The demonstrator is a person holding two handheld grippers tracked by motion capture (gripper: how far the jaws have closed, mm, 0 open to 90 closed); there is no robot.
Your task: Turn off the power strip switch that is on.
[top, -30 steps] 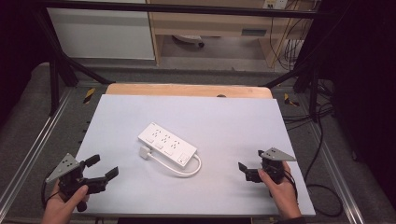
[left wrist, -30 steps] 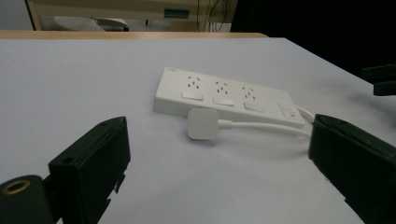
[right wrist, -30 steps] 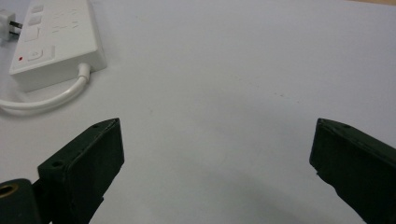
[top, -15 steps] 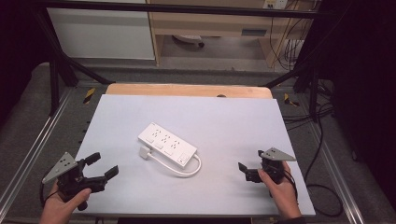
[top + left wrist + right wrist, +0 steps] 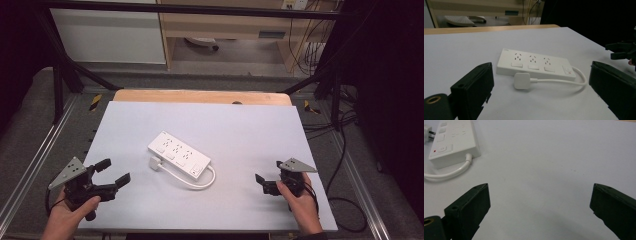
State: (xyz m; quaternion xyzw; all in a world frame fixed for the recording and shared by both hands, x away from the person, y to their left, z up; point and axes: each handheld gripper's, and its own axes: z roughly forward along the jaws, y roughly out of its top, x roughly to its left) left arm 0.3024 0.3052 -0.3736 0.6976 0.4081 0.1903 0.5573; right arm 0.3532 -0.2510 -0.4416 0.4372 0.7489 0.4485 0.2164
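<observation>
So the power strip [image 5: 178, 154] sat mid-table on the white table [image 5: 250, 130], its plug [image 5: 522, 80] lying loose just in front of it and the cord [image 5: 564, 81] looping round the switch end. The left gripper [image 5: 112, 175] and right gripper [image 5: 260, 181] both hung wide open, holding nothing, well apart from it. My worry: grabbing the cord instead of the plug would've dragged the strip sideways. No boxes or bins around.

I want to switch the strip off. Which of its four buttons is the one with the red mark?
The button at the cord end of the power strip, where the cable leaves. It alone bears a red mark; the other three, one below each socket, are plain white.
</observation>
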